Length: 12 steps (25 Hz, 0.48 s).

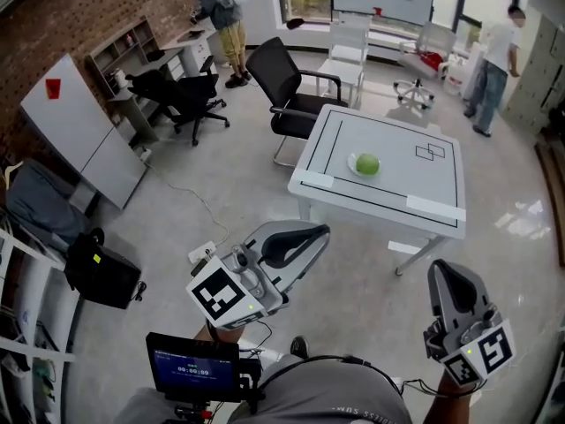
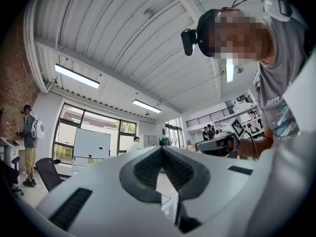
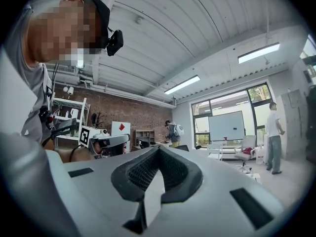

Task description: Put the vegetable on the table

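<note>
A round green vegetable (image 1: 367, 163) lies on a small white plate (image 1: 351, 162) near the middle of the white table (image 1: 397, 188), well ahead of me. My left gripper (image 1: 314, 233) is held low over the floor, short of the table's near left corner, jaws together and empty. At the lower right my right gripper (image 1: 444, 274) points up, also shut and empty. In the left gripper view the left gripper (image 2: 162, 150) faces the ceiling with the right gripper (image 2: 217, 143) beside it. The right gripper view shows the right gripper (image 3: 158, 150) closed, with the left gripper (image 3: 111, 140) off to its left.
A black office chair (image 1: 287, 87) stands at the table's far left corner, more black chairs (image 1: 181, 95) by the desks. White chairs (image 1: 349, 51) sit behind the table. One person (image 1: 225, 7) stands at back left, another person (image 1: 494, 56) at back right. A black bag (image 1: 101, 272) and a power strip (image 1: 201, 253) lie on the floor.
</note>
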{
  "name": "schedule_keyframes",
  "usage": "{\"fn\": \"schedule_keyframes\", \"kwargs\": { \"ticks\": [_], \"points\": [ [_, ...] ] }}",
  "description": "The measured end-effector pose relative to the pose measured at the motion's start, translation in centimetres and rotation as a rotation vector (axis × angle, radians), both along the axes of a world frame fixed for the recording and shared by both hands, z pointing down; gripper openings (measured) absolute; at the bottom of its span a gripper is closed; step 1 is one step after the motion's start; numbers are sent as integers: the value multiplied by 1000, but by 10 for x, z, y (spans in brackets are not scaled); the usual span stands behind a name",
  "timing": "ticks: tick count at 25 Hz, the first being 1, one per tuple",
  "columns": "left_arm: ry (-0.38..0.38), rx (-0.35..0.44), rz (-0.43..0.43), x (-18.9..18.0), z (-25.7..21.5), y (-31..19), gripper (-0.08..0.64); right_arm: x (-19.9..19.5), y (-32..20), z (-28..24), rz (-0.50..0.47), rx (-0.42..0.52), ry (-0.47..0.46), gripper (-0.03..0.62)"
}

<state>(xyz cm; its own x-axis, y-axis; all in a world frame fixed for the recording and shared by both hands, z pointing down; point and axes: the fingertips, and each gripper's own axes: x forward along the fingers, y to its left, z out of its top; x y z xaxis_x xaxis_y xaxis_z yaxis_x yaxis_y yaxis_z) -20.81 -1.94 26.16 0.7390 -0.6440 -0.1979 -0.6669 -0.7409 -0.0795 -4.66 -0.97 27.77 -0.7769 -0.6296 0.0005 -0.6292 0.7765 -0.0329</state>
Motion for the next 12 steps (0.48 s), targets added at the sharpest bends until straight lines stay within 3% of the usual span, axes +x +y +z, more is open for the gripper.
{"fn": "schedule_keyframes", "kwargs": {
  "ticks": [7,12],
  "points": [
    [-14,1,53,58,1,4,6,41,4,6,10,-19,-15,5],
    [-31,1,66,75,-3,11,6,50,11,3,2,-17,-24,5]
  ]
}}
